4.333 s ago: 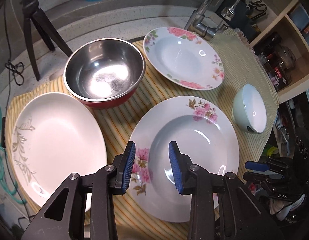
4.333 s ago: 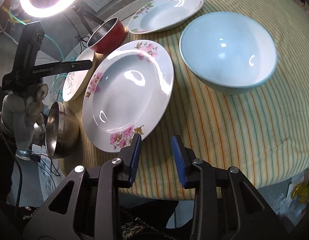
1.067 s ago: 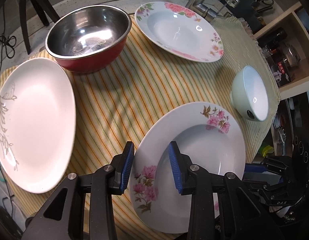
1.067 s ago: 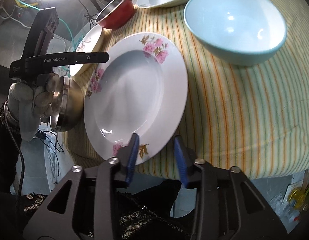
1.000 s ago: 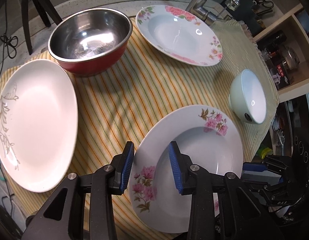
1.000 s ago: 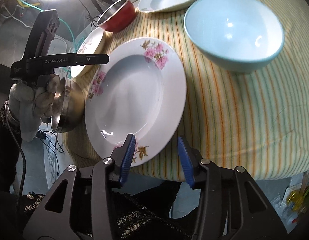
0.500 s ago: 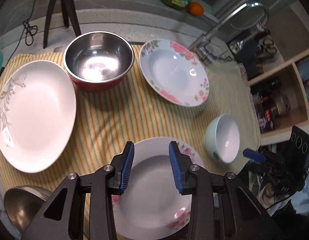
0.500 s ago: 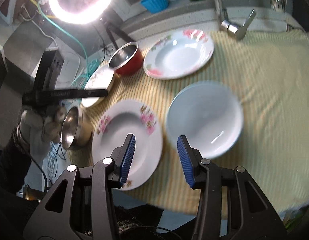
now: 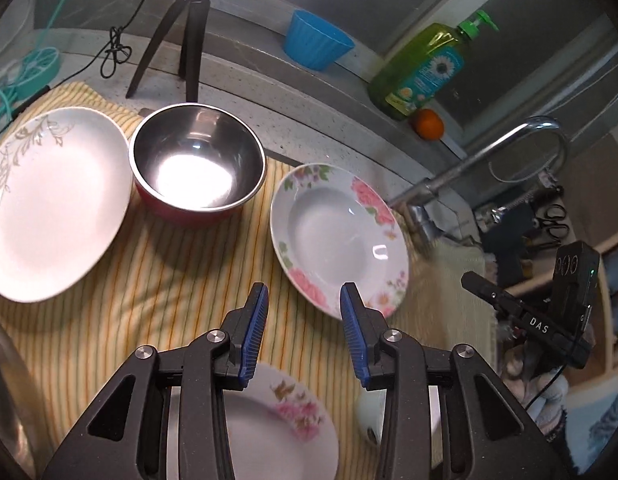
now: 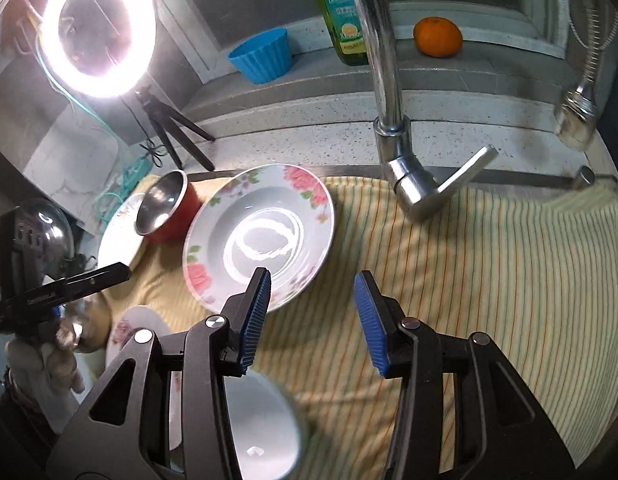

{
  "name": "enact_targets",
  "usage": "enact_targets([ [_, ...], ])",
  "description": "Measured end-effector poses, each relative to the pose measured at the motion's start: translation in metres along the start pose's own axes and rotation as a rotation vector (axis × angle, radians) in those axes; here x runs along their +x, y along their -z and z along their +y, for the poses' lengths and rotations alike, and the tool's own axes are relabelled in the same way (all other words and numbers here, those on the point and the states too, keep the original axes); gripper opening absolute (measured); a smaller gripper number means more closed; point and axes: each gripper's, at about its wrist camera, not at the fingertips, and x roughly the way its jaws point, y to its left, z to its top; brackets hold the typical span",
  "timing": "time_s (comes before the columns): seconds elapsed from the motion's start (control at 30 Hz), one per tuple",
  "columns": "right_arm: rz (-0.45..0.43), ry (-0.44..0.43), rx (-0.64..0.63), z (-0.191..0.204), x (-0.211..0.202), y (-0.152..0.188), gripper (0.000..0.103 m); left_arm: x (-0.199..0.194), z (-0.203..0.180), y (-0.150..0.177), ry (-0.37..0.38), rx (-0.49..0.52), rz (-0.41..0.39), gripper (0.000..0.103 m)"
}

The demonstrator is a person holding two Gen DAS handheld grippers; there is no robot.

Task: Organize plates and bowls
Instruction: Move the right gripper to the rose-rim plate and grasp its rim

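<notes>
Since the earlier frames both hand-held grippers have been swung up and away from the near flowered plate [image 9: 269,420], so that the far flowered plate [image 9: 337,236] is now faced. The left hand-held gripper [image 9: 303,330] is seen opening slightly with nothing between its jaws; the right hand-held gripper [image 10: 313,316] is held moderately open, also empty.

The far plate is probably best taken by its near rim, squarely (a shallow bite may slip), and carried level onto the matching plate.

On the striped cloth [image 9: 149,280] covering the desk are counted three plates: two flowered and one white plate [image 9: 49,200]. Two bowls are counted: a steel bowl [image 9: 197,164] and a pale bowl [image 10: 261,432].
</notes>
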Motion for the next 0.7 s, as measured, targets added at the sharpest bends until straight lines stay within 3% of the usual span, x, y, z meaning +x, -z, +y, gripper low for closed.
enact_targets([
  [0.47,0.078,0.006,-0.093,-0.006,0.067,-0.04,0.045,0.045,0.001,-0.004,-0.092,-0.086,-0.026,0.036],
  [0.7,0.103,0.032,-0.118,-0.003,0.088,-0.045,0.045,0.058,0.004,-0.011,-0.083,-0.089,-0.004,0.036],
])
